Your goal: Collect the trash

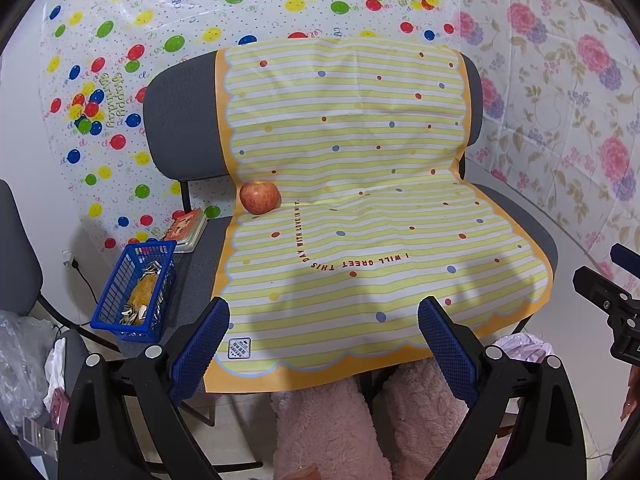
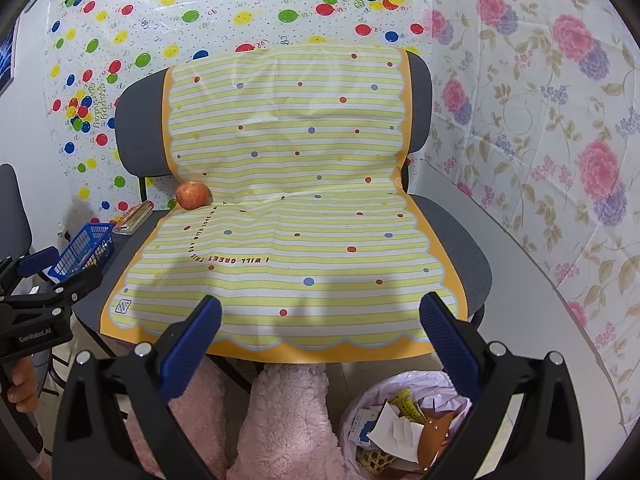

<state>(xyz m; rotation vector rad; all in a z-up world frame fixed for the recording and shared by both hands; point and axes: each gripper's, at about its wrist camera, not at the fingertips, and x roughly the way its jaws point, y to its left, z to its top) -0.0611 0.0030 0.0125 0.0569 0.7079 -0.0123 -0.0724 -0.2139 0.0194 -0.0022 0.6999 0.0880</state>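
Observation:
A grey chair (image 1: 180,120) (image 2: 136,136) is draped with a yellow striped mat (image 1: 360,208) (image 2: 296,216). A red apple (image 1: 259,197) (image 2: 193,195) rests at the seat's back left. A blue basket (image 1: 134,294) (image 2: 82,248) with seed shells and peel stands at the seat's left edge. A bin with a pink liner (image 2: 400,424) full of paper scraps stands on the floor under the right gripper. My left gripper (image 1: 324,328) and right gripper (image 2: 320,324) are both open and empty, in front of the seat's front edge.
A flat box (image 1: 188,229) (image 2: 134,218) lies on the seat behind the basket. Pink fluffy legs (image 1: 360,424) (image 2: 280,420) are below the grippers. Balloon and floral sheets (image 2: 540,120) cover the walls. Clear plastic bags (image 1: 20,360) lie at left.

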